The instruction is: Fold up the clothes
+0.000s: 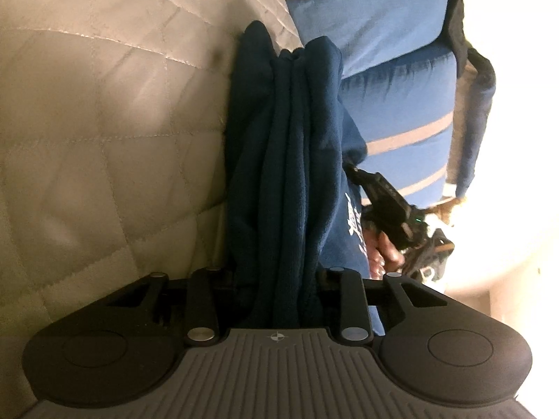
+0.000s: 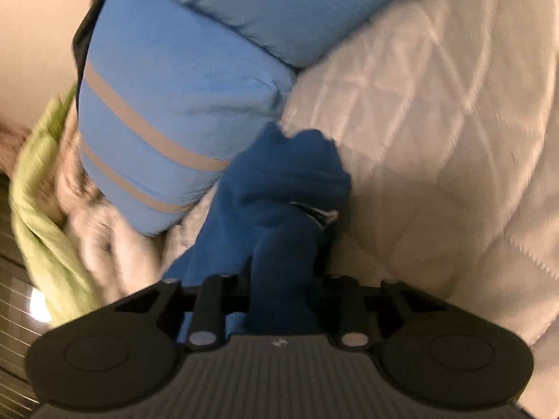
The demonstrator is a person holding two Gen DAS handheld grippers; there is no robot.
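The left gripper fills the bottom of its own view, its ribbed grey body and black linkage arms closest to the lens, and a thick bunch of the dark blue garment runs straight out from between its fingers. The fingertips are buried in the folds, pinching the garment. From that grip the cloth hangs in long vertical pleats away from the camera, its far end bunched against the quilted cream bedcover, which lies to the left of the garment. White lettering shows on the garment's right edge. Just right of the garment are the right gripper, seen as a dark, partly hidden mechanism, and the hand that holds it. Behind the garment, to its upper right, lie blue pillows with grey stripes.

In the right wrist view, which is blurred, the right gripper likewise has the garment clamped between its fingers, the cloth rising from the grip into a crumpled mound with a small white label at its right side. The bedcover lies to the right of the garment, a striped blue pillow to its upper left, and a green cloth lies beyond the pillow at the far left.
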